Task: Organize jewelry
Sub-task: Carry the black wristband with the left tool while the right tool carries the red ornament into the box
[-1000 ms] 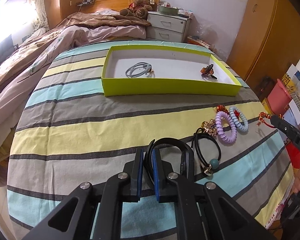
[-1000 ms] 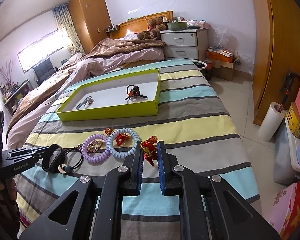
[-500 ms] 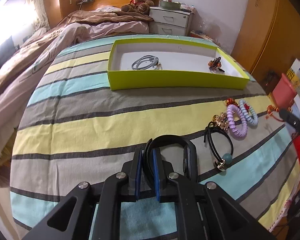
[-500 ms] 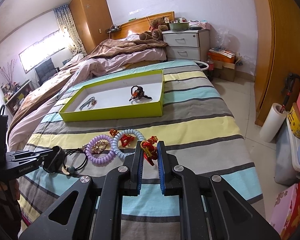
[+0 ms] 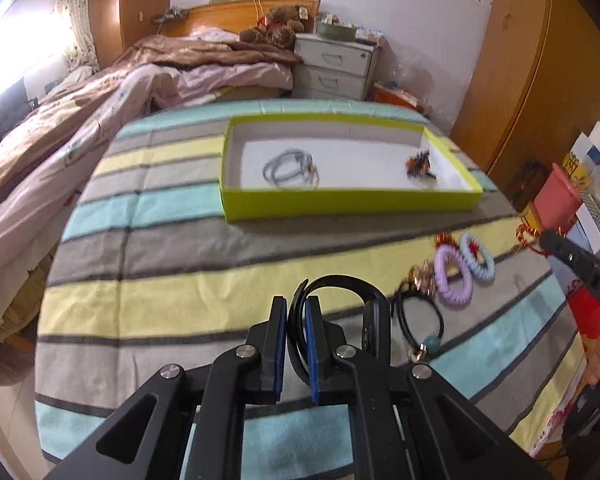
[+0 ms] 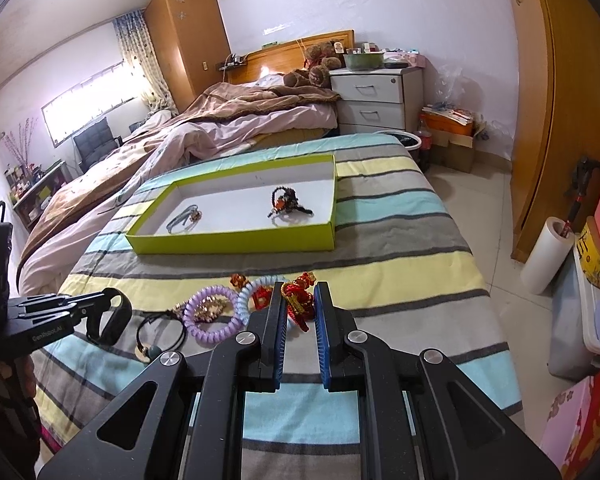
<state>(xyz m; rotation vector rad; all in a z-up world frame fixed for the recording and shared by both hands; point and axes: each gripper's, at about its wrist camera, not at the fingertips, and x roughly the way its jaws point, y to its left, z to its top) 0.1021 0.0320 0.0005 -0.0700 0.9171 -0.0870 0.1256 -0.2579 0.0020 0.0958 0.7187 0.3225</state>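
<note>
My left gripper (image 5: 296,310) is shut on a black band (image 5: 340,284), held just above the striped bedspread; the right wrist view shows that gripper (image 6: 100,306) and band (image 6: 114,320) at the left. My right gripper (image 6: 300,300) is shut on a red knotted ornament (image 6: 298,300). A lime-green tray (image 5: 340,202) lies further up the bed and holds a grey hair tie (image 5: 288,168) and a dark beaded bracelet (image 5: 418,164). Between the grippers lie a purple coil tie (image 6: 210,316), a blue coil tie (image 6: 244,300) and a black tie with a teal bead (image 6: 160,332).
A gold ornament (image 5: 422,276) lies beside the purple coil. Rumpled brown and pink bedding (image 5: 120,92) fills the left and far side. A white nightstand (image 6: 376,96) stands behind the bed. Boxes and a pink bin (image 5: 556,196) crowd the right edge.
The left gripper has shifted a little, still pinching the black band, so its view of the tray has moved slightly. The right gripper holds still on the red ornament.
</note>
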